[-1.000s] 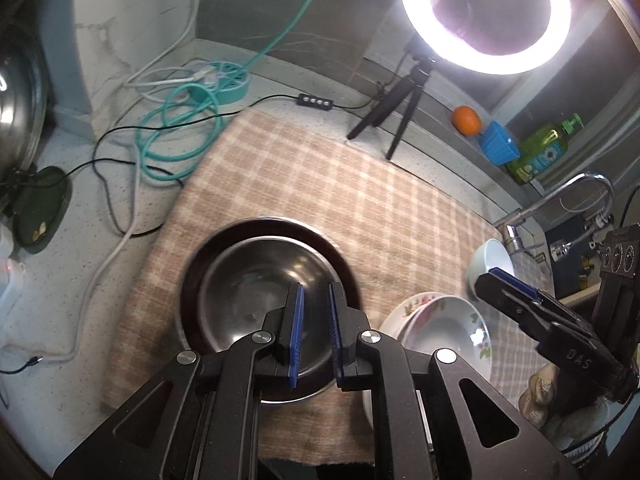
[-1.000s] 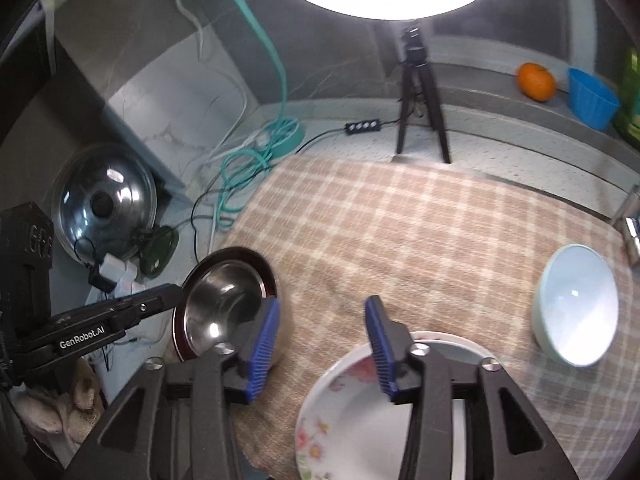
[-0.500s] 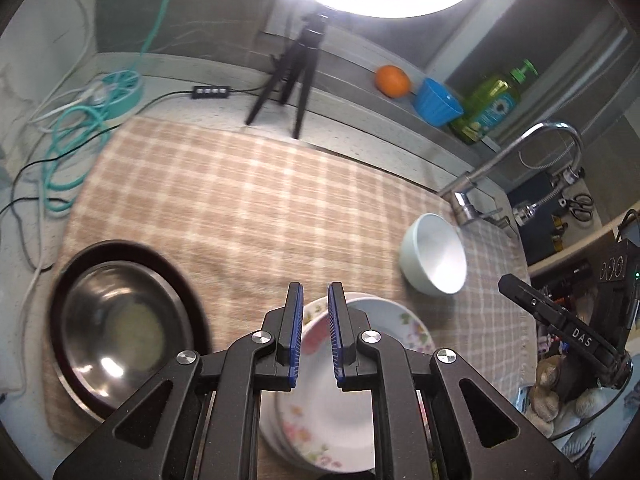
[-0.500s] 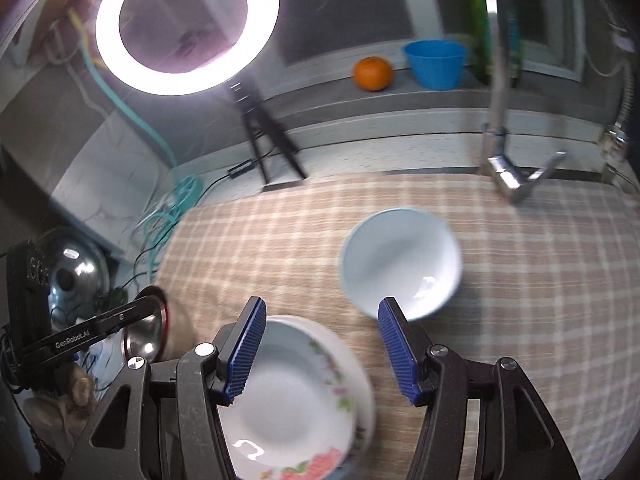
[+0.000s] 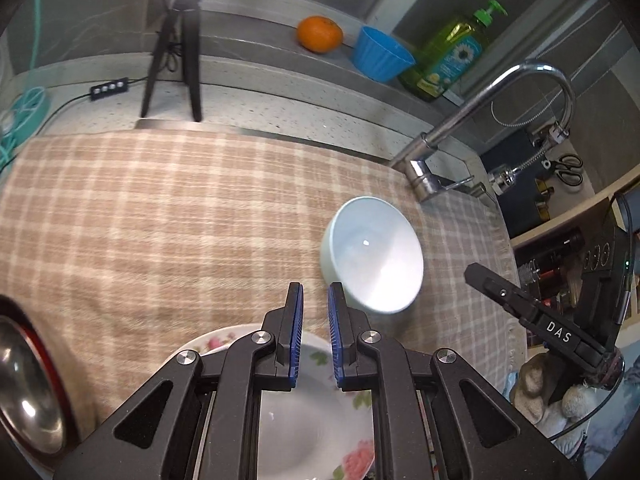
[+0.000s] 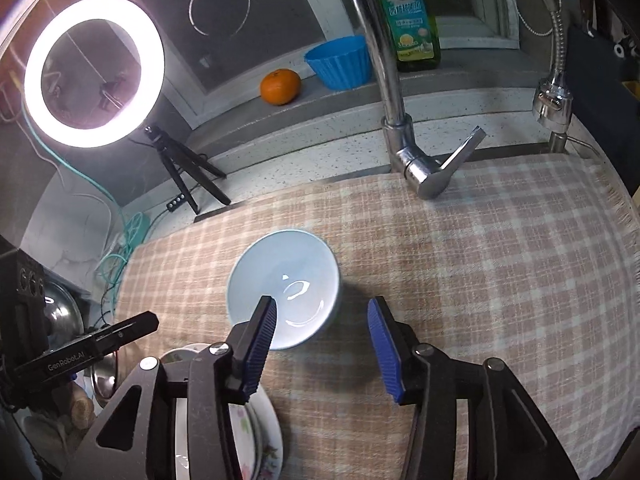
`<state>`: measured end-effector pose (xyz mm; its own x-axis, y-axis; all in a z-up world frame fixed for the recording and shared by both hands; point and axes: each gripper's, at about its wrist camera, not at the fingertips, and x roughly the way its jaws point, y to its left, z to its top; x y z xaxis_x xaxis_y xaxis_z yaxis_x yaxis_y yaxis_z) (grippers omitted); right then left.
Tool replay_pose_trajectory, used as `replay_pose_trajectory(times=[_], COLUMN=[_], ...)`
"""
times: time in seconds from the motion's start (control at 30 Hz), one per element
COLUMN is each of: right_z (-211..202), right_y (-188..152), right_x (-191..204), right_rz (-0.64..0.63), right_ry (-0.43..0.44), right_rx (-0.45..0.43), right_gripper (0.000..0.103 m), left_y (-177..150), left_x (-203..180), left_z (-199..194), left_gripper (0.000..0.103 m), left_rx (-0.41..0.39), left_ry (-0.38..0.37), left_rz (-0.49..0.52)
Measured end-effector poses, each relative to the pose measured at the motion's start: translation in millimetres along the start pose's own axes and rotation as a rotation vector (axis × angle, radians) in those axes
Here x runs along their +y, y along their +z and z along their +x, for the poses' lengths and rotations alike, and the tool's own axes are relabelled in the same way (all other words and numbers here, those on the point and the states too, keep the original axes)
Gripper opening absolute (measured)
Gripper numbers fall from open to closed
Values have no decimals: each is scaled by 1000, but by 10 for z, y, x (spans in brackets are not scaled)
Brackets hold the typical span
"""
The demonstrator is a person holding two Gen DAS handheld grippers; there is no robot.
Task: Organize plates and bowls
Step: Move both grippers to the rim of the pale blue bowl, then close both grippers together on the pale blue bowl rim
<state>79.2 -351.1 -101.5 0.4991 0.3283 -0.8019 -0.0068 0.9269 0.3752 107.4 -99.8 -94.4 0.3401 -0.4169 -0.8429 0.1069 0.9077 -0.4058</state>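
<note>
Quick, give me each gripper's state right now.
Left gripper: shut, holding nothing, above the floral plate.
Right gripper: jaws closing, pads not yet pressing the pale blue bowl; its right rim lies between them.

a ring light glares white at the counter's back left, blowing out its rim. the checked cloth is softly blurred, and both fisheye views bend and darken at their edges.

Speckled grey table, checked cloth spread over it, pale blue bowl on the cloth, flowered plates stacked near it, steel bowl on the cloth's left end, black tripod behind the cloth
</note>
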Motion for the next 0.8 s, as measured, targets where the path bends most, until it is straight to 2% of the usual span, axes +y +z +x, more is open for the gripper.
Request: replay_pose_trajectory(times=[0.33,0.8], right_z=[371,596], right_y=[111,165], right_x=[-208,-292], right_rz=[76,85], right_ry=[76,73], right_rx=[77,126], right_gripper=[26,19], left_y=[204,296], left_x=[-155,-143], left_z=[385,681], left_gripper=[11,11], left_rx=[48,94], left_ry=[29,47], left_rz=[30,33])
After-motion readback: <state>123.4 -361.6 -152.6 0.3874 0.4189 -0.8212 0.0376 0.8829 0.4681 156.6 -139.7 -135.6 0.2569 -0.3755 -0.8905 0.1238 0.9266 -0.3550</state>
